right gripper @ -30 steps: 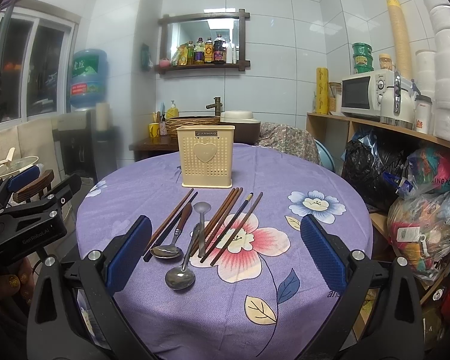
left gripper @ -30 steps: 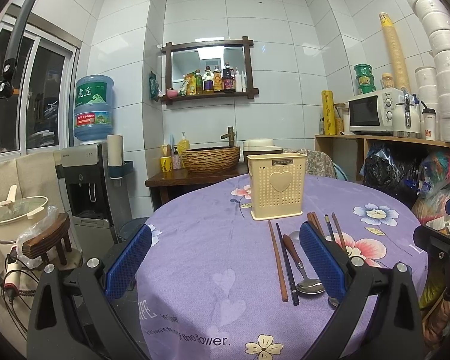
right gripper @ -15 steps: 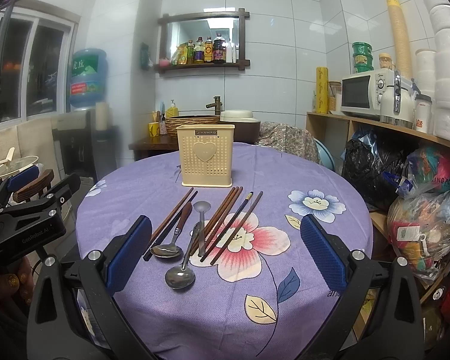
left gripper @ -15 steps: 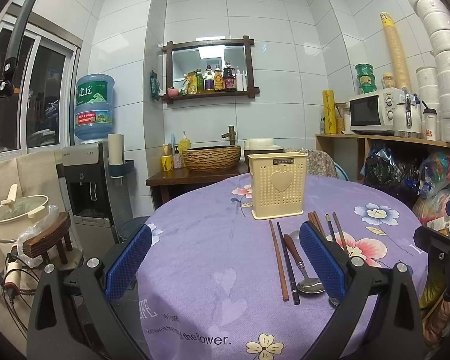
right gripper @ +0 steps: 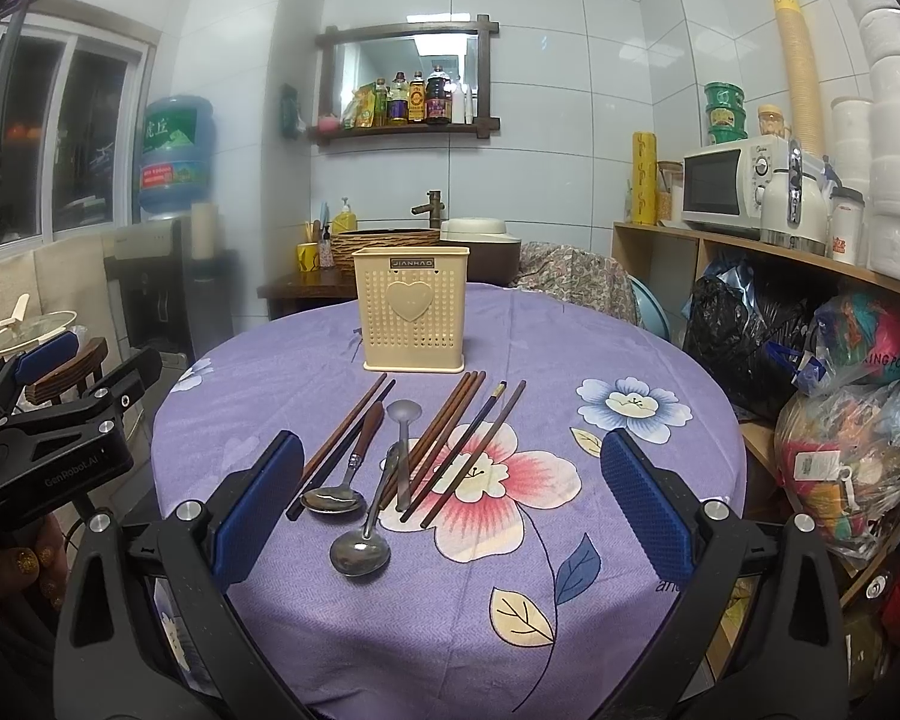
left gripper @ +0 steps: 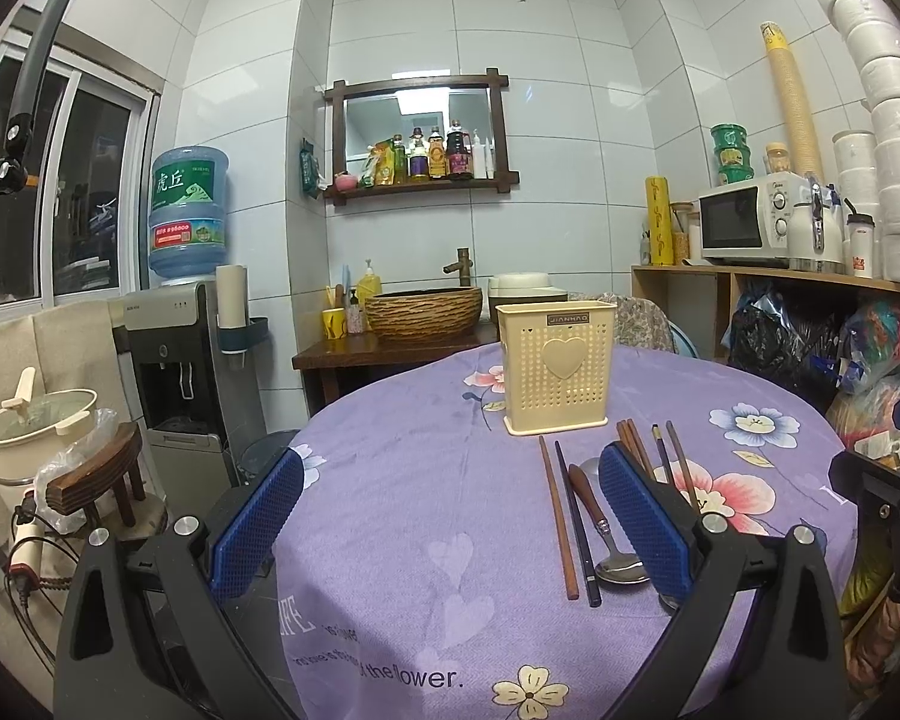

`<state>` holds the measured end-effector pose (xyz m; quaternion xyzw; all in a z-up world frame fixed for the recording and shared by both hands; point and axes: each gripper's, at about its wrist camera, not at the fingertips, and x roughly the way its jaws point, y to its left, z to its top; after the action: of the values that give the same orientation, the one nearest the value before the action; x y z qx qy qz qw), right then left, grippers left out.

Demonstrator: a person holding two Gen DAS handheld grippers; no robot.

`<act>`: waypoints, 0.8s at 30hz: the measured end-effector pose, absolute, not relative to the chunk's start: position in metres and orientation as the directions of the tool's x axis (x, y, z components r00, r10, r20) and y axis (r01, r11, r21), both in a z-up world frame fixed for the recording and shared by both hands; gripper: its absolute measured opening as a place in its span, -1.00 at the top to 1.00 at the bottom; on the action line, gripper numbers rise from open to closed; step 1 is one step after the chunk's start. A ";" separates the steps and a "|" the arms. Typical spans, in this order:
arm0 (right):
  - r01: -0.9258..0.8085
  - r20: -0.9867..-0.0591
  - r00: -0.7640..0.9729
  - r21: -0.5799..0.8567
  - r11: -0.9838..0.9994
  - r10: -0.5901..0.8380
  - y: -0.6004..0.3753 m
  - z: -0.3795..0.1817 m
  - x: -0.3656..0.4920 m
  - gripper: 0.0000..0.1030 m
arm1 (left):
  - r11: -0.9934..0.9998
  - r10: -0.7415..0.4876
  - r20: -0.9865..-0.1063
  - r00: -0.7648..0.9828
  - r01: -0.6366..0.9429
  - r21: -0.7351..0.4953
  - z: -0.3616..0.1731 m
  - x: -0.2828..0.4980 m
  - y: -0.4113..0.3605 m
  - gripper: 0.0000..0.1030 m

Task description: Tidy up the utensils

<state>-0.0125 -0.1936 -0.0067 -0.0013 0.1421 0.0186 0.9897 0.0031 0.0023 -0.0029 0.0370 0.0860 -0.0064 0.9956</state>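
Nothing is sitting in either tool yet: both are hanging released over the near edge of the purple tablecloth (right gripper: 660,360), so by my reading the sorting is only just beginning. Going left to right, the left gripper (left gripper: 444,516) is gaping ahead of bare cloth, with a brown chopstick (left gripper: 558,519) and a wooden-handled spoon (left gripper: 600,531) lying just inside its right finger. The right gripper (right gripper: 450,501) is straddling the whole spread. Beyond both is standing the cream utensil holder (right gripper: 413,307). Next, one tool probably needs lowering onto a single piece and closing. Only the right view is showing the steel spoon (right gripper: 363,540), the rightmost chopsticks and the person's hand (right gripper: 12,564).
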 end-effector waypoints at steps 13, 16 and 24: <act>-0.038 -0.286 0.958 0.001 0.999 0.037 -0.193 -0.009 -0.012 -0.90 | 0.997 -0.004 -0.175 0.984 0.017 0.072 -0.006 0.004 0.005 -0.90; -0.038 -0.286 0.958 0.002 0.999 0.037 -0.193 -0.009 -0.012 -0.90 | 0.997 -0.005 -0.175 0.985 0.017 0.072 -0.006 0.004 0.005 -0.90; -0.037 -0.292 0.956 0.000 0.999 0.035 -0.191 -0.015 -0.010 -0.90 | 0.997 -0.004 -0.180 0.984 0.017 0.073 -0.009 0.005 0.006 -0.90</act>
<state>-0.0104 -0.1912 -0.0149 -0.0029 0.1476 0.0180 0.9889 0.0053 0.0063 -0.0086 0.0371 0.0901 -0.0052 0.9952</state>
